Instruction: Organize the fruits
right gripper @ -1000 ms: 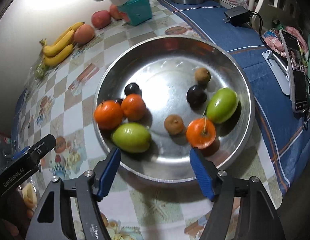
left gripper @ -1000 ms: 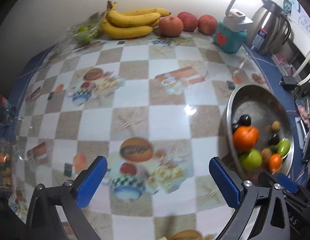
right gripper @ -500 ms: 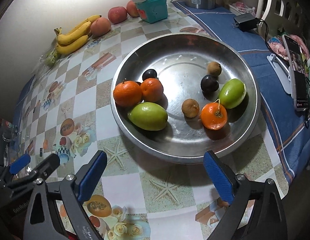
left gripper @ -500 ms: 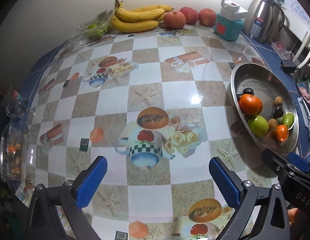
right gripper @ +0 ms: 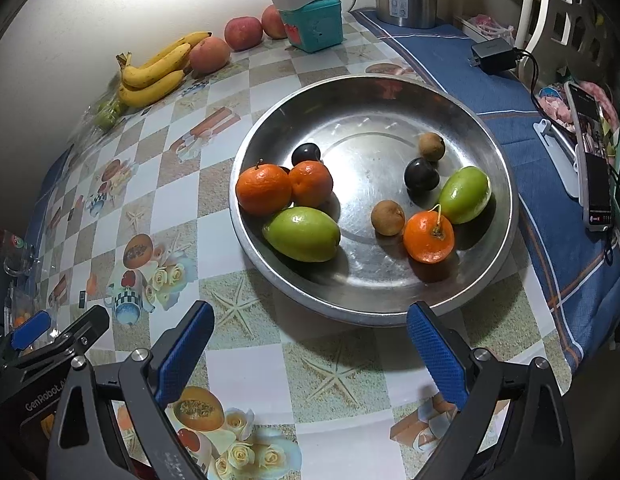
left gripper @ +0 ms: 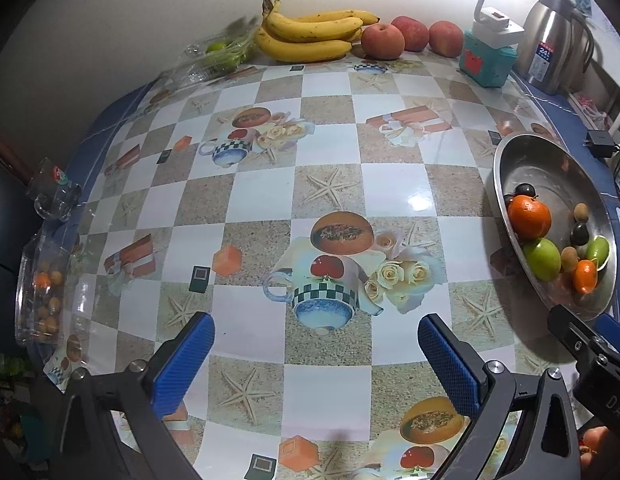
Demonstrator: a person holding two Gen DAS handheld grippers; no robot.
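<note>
Both grippers hang over the near edge of the table (right gripper: pixel 270 376), pointing steeply down, each with its blue pads spread wide and nothing between them. The right gripper (right gripper: pixel 308 344) has just been opening its jaws, and they stand apart above bare tablecloth just in front of the steel bowl (right gripper: pixel 505 184). The bowl sits to the right on the table, half on the checked cloth and half on the blue cloth (right gripper: pixel 549 264). Inside it, at the left, two oranges (right gripper: pixel 264 189) lie touching each other, with a green fruit (right gripper: pixel 302 233) against them on the near side and a small dark plum (right gripper: pixel 306 154) just behind. Toward the right of the bowl a third orange (right gripper: pixel 428 237) with a short stem lies near the front wall, a small brown fruit (right gripper: pixel 387 217) just beside it, a second green fruit (right gripper: pixel 464 194) to its right, another dark plum (right gripper: pixel 421 174) behind, and a second brown fruit (right gripper: pixel 431 146) farther back. The left gripper (left gripper: pixel 315 354) hovers over the picture of a cup and roses printed on the cloth, well left of the bowl. Along the far wall lie a bunch of bananas (left gripper: pixel 310 36) and three apples (left gripper: pixel 381 41) in a row, with a clear bag of green fruit (left gripper: pixel 222 54) to the left of the bananas. To the right of the apples stands a teal box (left gripper: pixel 487 62) with a white lamp on top, and beyond it a steel kettle (left gripper: pixel 549 56). A clear container (left gripper: pixel 42 280) holding small orange and brown fruits sits at the far left edge of the table.
</note>
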